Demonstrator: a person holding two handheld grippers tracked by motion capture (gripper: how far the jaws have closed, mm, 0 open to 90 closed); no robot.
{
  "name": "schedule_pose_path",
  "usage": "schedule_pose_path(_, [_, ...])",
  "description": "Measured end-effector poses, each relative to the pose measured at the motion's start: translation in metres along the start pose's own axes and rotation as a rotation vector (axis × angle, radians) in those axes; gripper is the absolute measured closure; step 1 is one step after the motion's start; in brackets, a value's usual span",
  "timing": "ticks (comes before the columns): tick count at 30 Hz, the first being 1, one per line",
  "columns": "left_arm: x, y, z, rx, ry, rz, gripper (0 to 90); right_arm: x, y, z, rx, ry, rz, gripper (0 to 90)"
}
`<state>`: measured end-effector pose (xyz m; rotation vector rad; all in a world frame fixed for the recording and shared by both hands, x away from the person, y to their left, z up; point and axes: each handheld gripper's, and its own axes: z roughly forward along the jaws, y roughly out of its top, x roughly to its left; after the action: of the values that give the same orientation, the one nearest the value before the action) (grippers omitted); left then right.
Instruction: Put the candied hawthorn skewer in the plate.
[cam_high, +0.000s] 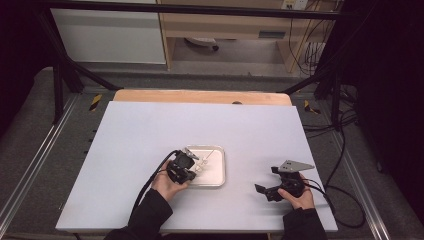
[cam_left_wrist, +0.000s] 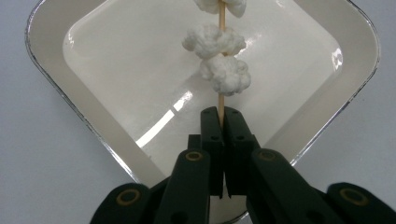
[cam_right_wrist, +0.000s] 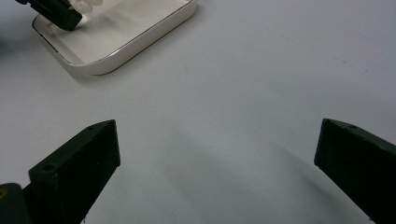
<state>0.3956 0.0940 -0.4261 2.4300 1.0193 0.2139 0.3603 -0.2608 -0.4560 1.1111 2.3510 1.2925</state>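
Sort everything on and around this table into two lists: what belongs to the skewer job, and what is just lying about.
In the job:
- thin wooden skewer threaded with white fluffy pieces
- shallow white square tray beneath it
- left gripper, shut on the skewer's end

Just there:
- right gripper, open over the bare white table top
- wooden board at the far edge

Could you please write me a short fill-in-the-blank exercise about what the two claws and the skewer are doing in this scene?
1. The left claw is ___ on the skewer.
2. The skewer carries white lumps and hangs over the ___.
3. The right claw has its jaws wide ___ with bare table between them.
4. In the high view, the tray lies to the ___ of the right claw.

Missing words: shut; tray; open; left
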Motion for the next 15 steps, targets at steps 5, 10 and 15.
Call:
schedule_pose_path(5, [0.001, -0.001, -0.002, -0.011, -0.011, 0.008, 83.4, 0.0, 0.0, 0.0, 0.002, -0.002, -0.003, 0.8])
schedule_pose_path(10, [0.005, -0.004, -0.01, -0.053, -0.022, 0.016, 74.9, 0.0, 0.0, -0.001, -0.002, -0.003, 0.0, 0.8])
schedule_pose_path(15, [0.01, -0.009, -0.019, -0.107, -0.022, 0.042, 55.9, -0.001, 0.0, -0.001, -0.003, -0.005, 0.001, 0.7])
